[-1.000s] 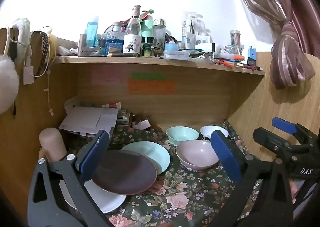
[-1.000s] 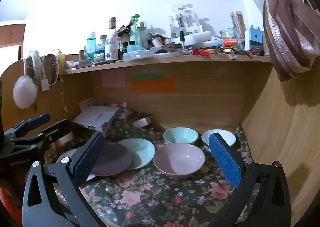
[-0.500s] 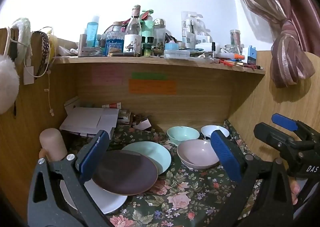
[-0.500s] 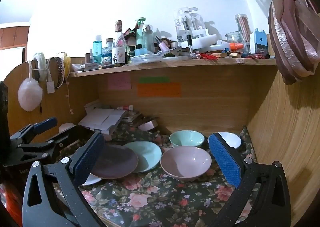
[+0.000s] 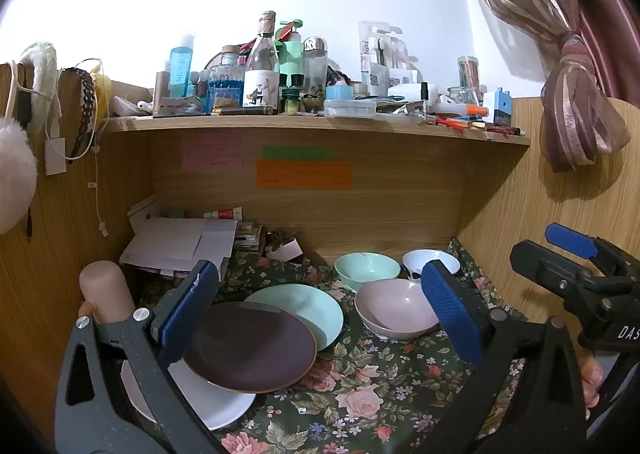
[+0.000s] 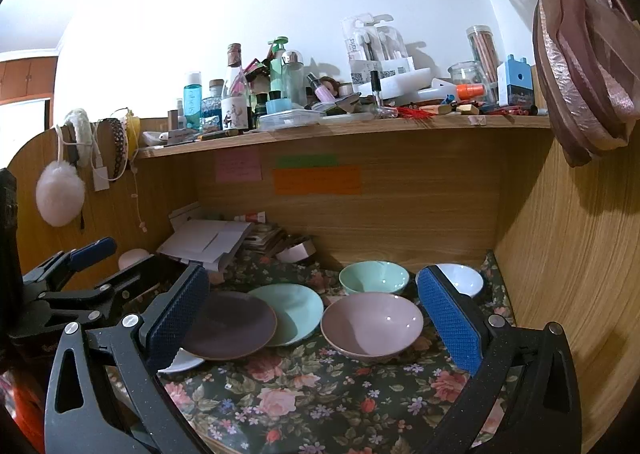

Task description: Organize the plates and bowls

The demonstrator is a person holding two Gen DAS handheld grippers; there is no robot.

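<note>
Hovering with jaws spread and empty, both grippers (image 5: 320, 306) (image 6: 312, 310) frame the pink bowl (image 6: 372, 326) and brown plate (image 5: 250, 346).

Three plates overlap in a row on the cloth (image 5: 384, 390): the middle plate (image 5: 252, 346) lies on the left plate (image 5: 216, 406) and over the edge of the right plate (image 5: 308, 310). Right of them sits a big bowl (image 5: 394, 308), with two smaller bowls (image 5: 366, 268) (image 5: 426, 260) side by side behind it, against the back wall. Papers (image 5: 180, 242) lie at the back left, and bottles (image 5: 262, 66) crowd the shelf (image 5: 316, 124) above.
</note>
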